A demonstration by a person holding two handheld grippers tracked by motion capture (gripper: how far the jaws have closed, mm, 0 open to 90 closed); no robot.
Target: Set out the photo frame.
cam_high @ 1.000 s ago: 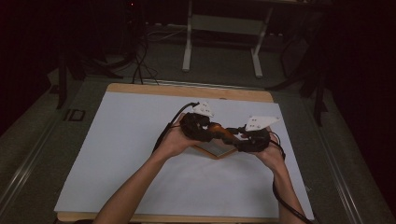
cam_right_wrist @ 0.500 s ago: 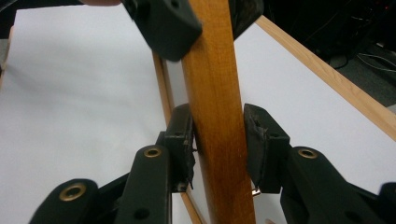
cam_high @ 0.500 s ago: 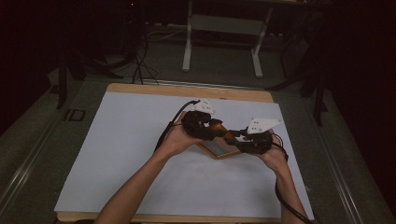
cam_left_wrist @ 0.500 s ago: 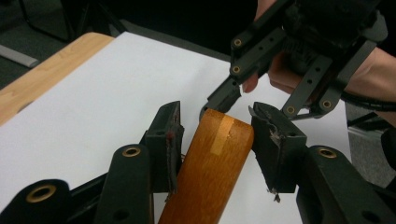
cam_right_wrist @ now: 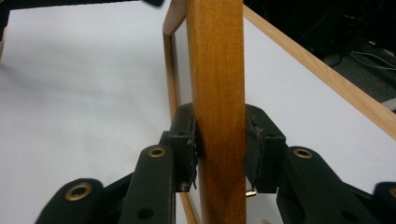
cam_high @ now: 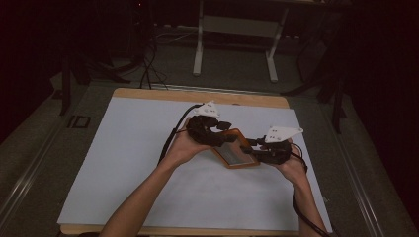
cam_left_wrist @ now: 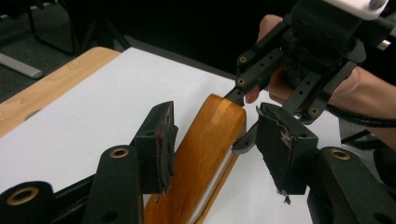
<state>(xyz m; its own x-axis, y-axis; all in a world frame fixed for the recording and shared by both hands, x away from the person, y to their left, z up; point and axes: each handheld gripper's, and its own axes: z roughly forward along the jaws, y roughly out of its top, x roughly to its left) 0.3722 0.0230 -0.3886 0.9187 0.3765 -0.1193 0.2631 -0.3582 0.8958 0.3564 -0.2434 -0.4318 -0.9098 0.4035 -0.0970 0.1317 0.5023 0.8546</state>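
The wooden frame [cam_left_wrist: 205, 154] stands between the left gripper [cam_left_wrist: 219, 149] fingers [cam_left_wrist: 161, 144], which have just been opening. The right gripper [cam_left_wrist: 261, 95] holds the frame's far end.

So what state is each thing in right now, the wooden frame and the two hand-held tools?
Orange-brown wooden picture frame: tilted up off the white sheet, clamped at one edge.
Left tool: open, jaws just been opening, frame between them, pads clear.
Right tool: shut on the frame's edge.

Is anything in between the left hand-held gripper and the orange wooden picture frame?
Nothing visible. The left hand-held gripper has just been opening; the orange wooden picture frame lies between its pads without being pressed. The right hand-held gripper is clamped on the frame's other end.
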